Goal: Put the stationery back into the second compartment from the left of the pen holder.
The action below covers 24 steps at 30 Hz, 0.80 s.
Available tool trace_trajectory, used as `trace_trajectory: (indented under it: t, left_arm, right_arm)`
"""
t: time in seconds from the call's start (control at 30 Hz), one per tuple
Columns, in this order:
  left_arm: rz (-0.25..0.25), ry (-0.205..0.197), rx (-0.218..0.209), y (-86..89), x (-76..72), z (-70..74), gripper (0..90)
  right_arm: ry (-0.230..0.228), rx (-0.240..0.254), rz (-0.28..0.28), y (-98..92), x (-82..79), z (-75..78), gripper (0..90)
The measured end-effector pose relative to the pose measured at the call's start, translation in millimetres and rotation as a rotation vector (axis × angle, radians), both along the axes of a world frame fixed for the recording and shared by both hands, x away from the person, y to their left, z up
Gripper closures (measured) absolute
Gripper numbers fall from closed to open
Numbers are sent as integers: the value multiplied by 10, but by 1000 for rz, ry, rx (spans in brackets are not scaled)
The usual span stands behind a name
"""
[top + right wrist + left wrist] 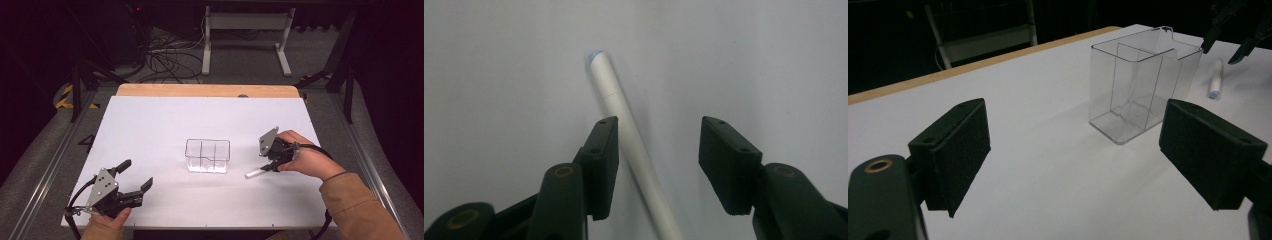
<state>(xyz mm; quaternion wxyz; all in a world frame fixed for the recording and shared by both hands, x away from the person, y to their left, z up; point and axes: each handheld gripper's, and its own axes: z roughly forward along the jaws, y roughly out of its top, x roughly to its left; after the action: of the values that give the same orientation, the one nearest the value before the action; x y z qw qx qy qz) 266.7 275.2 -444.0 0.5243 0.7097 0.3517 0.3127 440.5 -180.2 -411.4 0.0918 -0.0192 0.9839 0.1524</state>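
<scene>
- Status: early stage. White marker (253, 173) not yet picked up; judged next: grasp, then prob. transfer to clear organizer (207, 155). Organizer seen empty.
- Right gripper (659, 150): fingers spread apart, nothing held; lowered over marker, which lies flat betw. them, close to one finger, contact not confirmable.
- Left gripper (136, 176): fingers released wide, idle, near front-left corner of surface (150, 120).
- Marker: slim smooth cylinder, matte white, lying just right of organizer.
- Organizer: transparent rigid plastic, rectangular, thin dividers, several compartments; upright, mid-surface.
- Surface: flat white sheet, matte; wood edge at rear.
</scene>
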Motion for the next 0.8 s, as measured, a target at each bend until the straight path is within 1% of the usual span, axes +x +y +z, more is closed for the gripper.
trace_trajectory:
  t: [0.1, 0.23, 0.43, 0.47, 0.7, 0.8]
  left_arm:
    - [-1, 1, 0, -3, 0, 0, 137]
    - [-1, 2, 0, -5, -1, -2, 137]
    - [1, 0, 3, -4, 1, -1, 137]
    - [-1, 4, 1, -7, 0, -3, 137]
    - [-2, 5, 0, -8, 1, -4, 137]
    - [-1, 6, -3, -12, -2, -5, 137]
  right_arm:
    - [6, -16, 11, -1, -10, -29, 533]
    - [7, -57, 36, -2, -16, -84, 541]
    - [1, -85, 70, -1, -14, -143, 563]
    - [6, -91, 75, -1, -15, -154, 570]
    - [3, -122, 123, 20, -12, -193, 655]
    - [3, -147, 143, 29, -13, -209, 686]
